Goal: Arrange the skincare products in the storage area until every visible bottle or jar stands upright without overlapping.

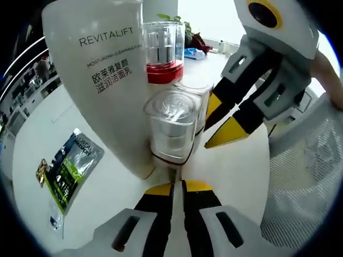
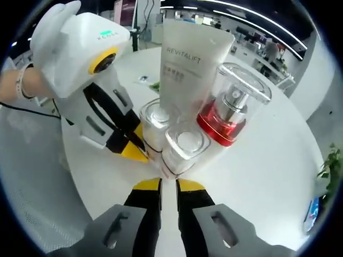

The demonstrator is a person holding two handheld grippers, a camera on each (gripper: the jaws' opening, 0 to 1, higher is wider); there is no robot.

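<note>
On the left of the white bench in the left gripper view lies a flat L'Oréal sachet. Right of it stands the tall white Revitalift cleanser tube, cap down. Tucked against it are 2 clear-capped bottles and a red-collared pump bottle, all upright and clustered tightly, probably to keep them compact without overlapping. The left gripper has its jaws pressed together just before the nearest bottle, pinching nothing. The right gripper, likewise closed and empty, points at the same cluster, as if nudging it.
</note>
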